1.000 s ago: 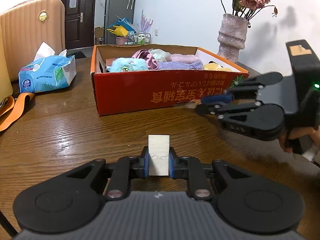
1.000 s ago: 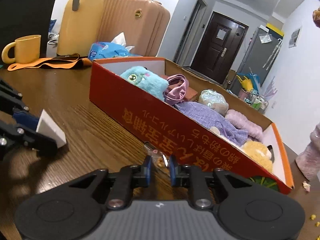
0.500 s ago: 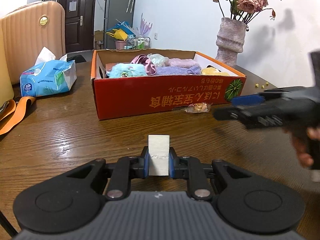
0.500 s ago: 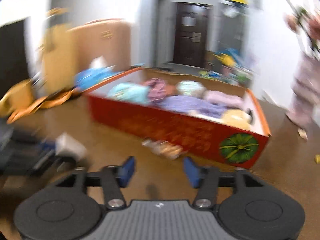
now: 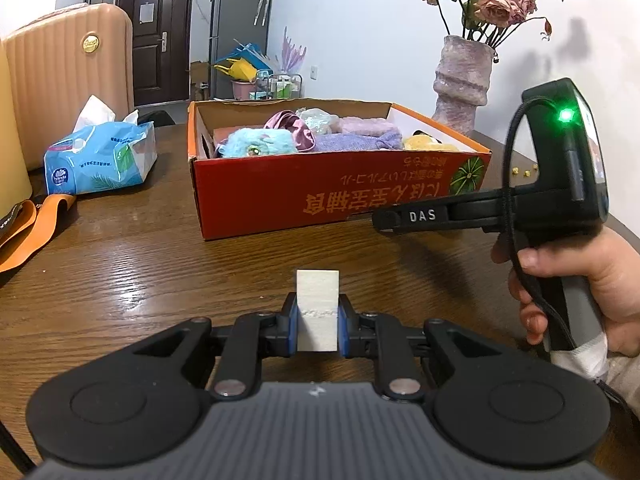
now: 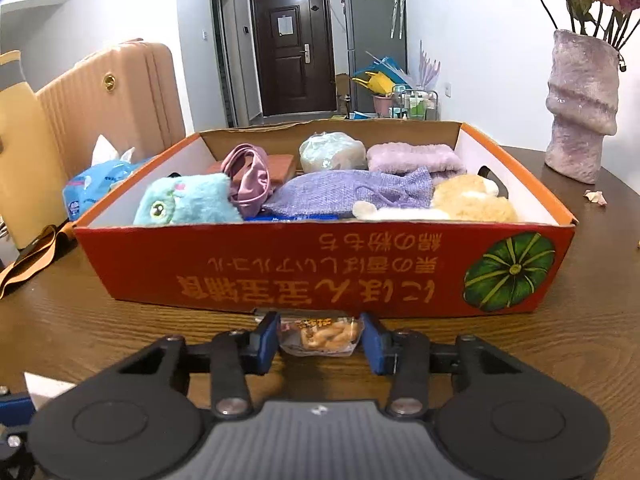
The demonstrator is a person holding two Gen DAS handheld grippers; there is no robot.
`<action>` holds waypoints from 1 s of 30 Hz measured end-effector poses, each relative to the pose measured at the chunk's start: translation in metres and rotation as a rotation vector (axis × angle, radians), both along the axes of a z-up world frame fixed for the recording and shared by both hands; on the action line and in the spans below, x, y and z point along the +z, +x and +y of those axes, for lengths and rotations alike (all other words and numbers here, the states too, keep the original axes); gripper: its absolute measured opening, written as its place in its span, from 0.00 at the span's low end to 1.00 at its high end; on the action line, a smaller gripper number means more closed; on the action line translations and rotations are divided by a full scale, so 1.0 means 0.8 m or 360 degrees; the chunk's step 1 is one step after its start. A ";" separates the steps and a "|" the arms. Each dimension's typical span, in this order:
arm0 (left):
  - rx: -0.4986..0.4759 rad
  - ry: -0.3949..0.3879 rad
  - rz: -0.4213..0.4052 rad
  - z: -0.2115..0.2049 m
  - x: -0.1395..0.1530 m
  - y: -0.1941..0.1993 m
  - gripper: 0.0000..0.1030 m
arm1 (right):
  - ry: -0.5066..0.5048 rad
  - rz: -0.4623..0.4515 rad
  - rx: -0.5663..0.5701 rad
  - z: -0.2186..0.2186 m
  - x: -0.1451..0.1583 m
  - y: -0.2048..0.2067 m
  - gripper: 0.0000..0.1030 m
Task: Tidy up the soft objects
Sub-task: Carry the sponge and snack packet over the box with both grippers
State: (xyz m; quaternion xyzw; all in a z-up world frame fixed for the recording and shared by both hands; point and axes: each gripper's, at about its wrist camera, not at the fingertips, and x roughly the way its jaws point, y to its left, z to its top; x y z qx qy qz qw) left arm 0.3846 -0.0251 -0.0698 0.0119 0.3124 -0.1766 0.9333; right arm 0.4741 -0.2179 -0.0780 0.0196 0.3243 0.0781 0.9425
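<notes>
Right wrist view gives me the red cardboard box [image 6: 320, 268] as my anchor, sitting on the wooden bench [image 6: 540, 352] with its printed long side facing me. Just in front of that side, against its lower edge, lies a small clear snack packet [image 6: 322, 332] with orange pieces inside. My right gripper [image 6: 320, 338] straddles the packet; its jaws have just been closing, and the blue pads stand at either end of the packet, close to it, though I cannot tell that they press on it yet. Inside the box I see a turquoise plush [image 6: 188, 202] at the near left corner, a mauve satin pouch [image 6: 250, 178] behind it, a lilac knitted bag [image 6: 348, 194] in the middle, a yellow plush [image 6: 472, 200] at the near right, a pale wrapped bundle [image 6: 332, 152] and a lilac fluffy piece [image 6: 412, 158] along the far wall. A mottled purple vase [image 6: 580, 108] with dried roses stands to the right of the box, well apart.

From the left wrist view, my left gripper [image 5: 318, 320] is nearly closed, clamped on a white foam block [image 5: 318, 304] that stands upright between the pads, in front of the box and well short of it. A blue tissue pack [image 5: 100, 156] lies left of the box. A hand [image 5: 580, 288] grips the handle of the other gripper to the right of the box's near corner.
</notes>
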 end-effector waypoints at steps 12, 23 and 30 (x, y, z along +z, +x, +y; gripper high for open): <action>0.0063 -0.0114 -0.0084 -0.013 0.035 -0.130 0.18 | 0.0106 -0.0213 0.0181 -0.050 0.052 -0.243 0.40; -0.0008 -0.0117 -0.0213 -0.058 0.083 -0.177 0.18 | 0.0179 -0.0351 0.0225 -0.089 0.081 -0.306 0.41; -0.0073 -0.0140 -0.0277 -0.081 0.127 -0.094 0.18 | 0.0101 -0.0473 0.0261 -0.118 0.123 -0.220 0.41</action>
